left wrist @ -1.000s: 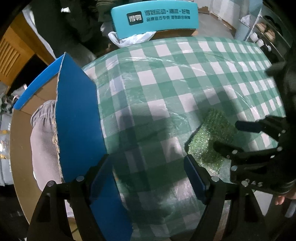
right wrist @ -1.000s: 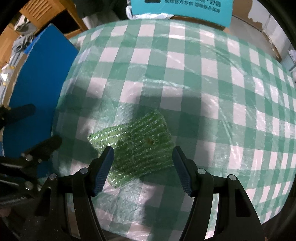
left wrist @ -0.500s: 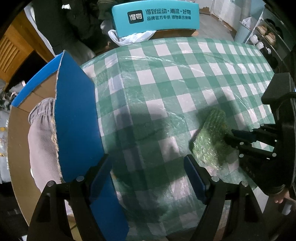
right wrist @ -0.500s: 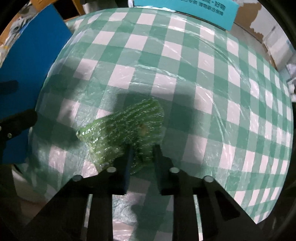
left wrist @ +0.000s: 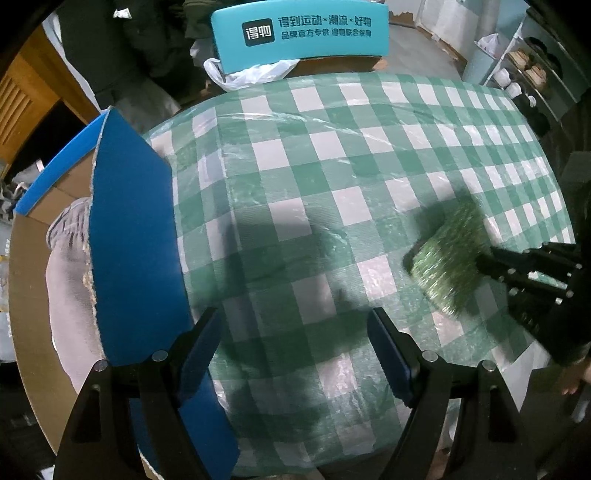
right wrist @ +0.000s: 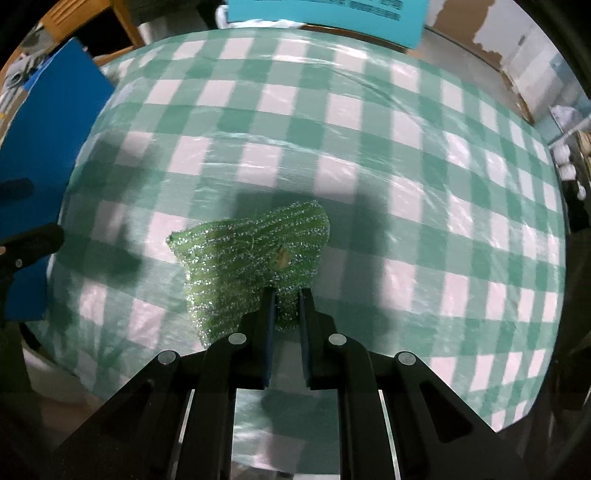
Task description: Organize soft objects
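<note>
A green glittery scrubbing cloth [right wrist: 255, 254] hangs from my right gripper [right wrist: 285, 299], which is shut on its near edge and holds it lifted above the checked tablecloth [right wrist: 369, 147]. The left wrist view shows the same cloth [left wrist: 450, 254] at the right, pinched by the right gripper [left wrist: 484, 258]. My left gripper [left wrist: 295, 343] is open and empty over the table's near edge, beside a blue cardboard box [left wrist: 133, 236] that holds a grey soft cloth [left wrist: 68, 280].
The blue box flap [right wrist: 48, 110] shows at the left of the right wrist view. A teal chair back [left wrist: 299, 33] with a white plastic bag [left wrist: 255, 74] stands behind the table. Shelves [left wrist: 528, 74] stand at the far right.
My right gripper shut on the green cloth and lifted it off the table, so it now hangs folded. The left gripper stayed open in place by the box.
</note>
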Demonstrator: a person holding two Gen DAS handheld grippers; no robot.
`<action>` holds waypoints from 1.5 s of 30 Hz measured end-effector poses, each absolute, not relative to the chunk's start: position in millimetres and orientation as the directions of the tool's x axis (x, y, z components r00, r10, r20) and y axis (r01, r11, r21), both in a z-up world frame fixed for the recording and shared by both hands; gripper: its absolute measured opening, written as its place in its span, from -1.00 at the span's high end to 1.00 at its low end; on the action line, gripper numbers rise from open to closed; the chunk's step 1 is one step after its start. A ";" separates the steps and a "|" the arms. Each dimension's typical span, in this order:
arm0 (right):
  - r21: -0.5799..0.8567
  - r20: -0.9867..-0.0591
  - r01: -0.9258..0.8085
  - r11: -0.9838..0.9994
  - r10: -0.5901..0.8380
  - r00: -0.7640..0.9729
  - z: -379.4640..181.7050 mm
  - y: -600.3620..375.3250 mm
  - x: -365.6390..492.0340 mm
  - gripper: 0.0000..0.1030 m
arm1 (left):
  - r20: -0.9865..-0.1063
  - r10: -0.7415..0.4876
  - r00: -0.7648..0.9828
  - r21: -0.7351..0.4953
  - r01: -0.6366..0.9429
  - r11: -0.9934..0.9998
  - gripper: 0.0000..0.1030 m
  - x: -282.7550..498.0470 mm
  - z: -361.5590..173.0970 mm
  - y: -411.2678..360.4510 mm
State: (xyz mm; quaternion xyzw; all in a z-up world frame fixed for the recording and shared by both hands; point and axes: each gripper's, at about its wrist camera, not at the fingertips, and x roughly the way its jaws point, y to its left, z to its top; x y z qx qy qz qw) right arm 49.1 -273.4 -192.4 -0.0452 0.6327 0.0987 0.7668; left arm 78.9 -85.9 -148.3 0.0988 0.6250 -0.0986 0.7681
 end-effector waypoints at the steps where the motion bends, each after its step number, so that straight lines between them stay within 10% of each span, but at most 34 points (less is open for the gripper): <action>1: 0.049 -0.980 -0.196 0.979 0.086 0.182 -192.2 -279.6 48.5 0.79 | -0.980 -0.029 0.197 0.028 0.277 0.960 -0.58 79.0 -148.4 -87.5; 12: 0.055 -0.979 -0.115 0.992 0.076 0.187 -189.7 -327.9 42.1 0.77 | -0.983 -0.024 0.183 0.035 0.312 0.949 -0.58 79.9 -152.3 -108.9; 14: 0.071 -0.980 -0.099 0.993 0.088 0.176 -191.0 -332.7 43.5 0.51 | -0.984 -0.025 0.178 0.033 0.315 0.948 -0.58 79.7 -153.9 -111.6; 16: 0.101 -0.978 -0.066 0.993 0.111 0.174 -188.0 -353.3 44.4 -0.22 | -0.985 -0.029 0.173 0.028 0.317 0.948 -0.58 79.5 -155.3 -113.7; 38: 0.032 -0.976 -0.110 0.993 0.054 0.210 -209.7 -314.6 41.3 -0.24 | -0.992 -0.057 0.114 -0.019 0.308 0.951 -0.58 92.6 -178.8 -128.3; 45: 0.057 -0.975 -0.120 0.991 0.081 0.207 -211.8 -306.1 33.1 0.61 | -0.991 -0.065 0.120 -0.026 0.305 0.952 -0.58 96.3 -175.5 -128.3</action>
